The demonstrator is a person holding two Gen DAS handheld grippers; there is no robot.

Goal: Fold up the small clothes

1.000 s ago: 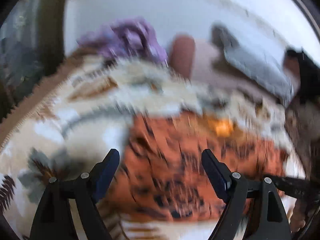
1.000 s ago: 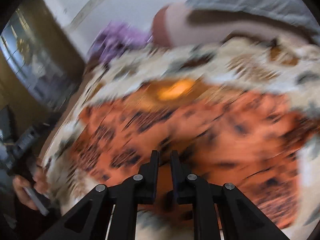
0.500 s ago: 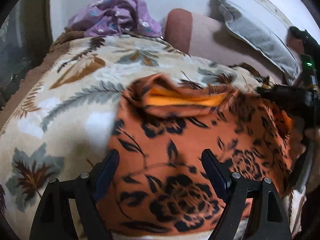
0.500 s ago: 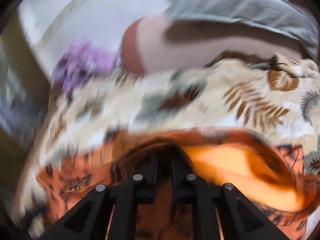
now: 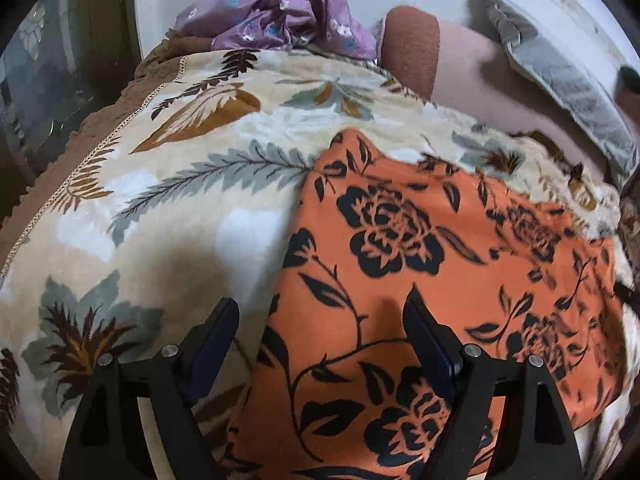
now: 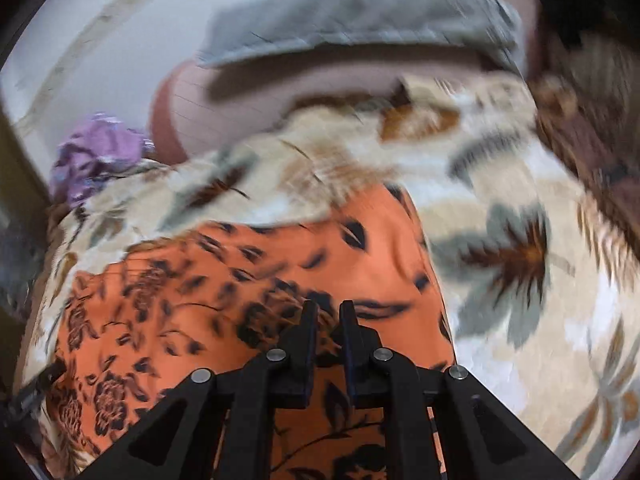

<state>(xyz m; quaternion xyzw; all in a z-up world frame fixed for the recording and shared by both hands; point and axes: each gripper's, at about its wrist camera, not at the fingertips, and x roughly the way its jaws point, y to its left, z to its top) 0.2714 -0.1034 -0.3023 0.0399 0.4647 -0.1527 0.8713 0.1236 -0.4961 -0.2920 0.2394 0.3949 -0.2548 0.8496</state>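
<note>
Orange floral garment (image 5: 420, 280) spread flat on the leaf-print blanket (image 5: 168, 184), left gripper (image 5: 320, 344) fingers wide over its near edge, right gripper (image 6: 328, 320) fingers nearly together, gripping nothing visible, purple cloth (image 5: 280, 12) bunched way back

The left gripper (image 5: 320, 328) is black plastic. It has two flat fingers (image 5: 426, 336) with dark blue pads and round silver screws on its slanted arms. The right gripper (image 6: 328, 334) looks the same: black, with silver screws and thin dark fingers (image 6: 308, 330).
</note>
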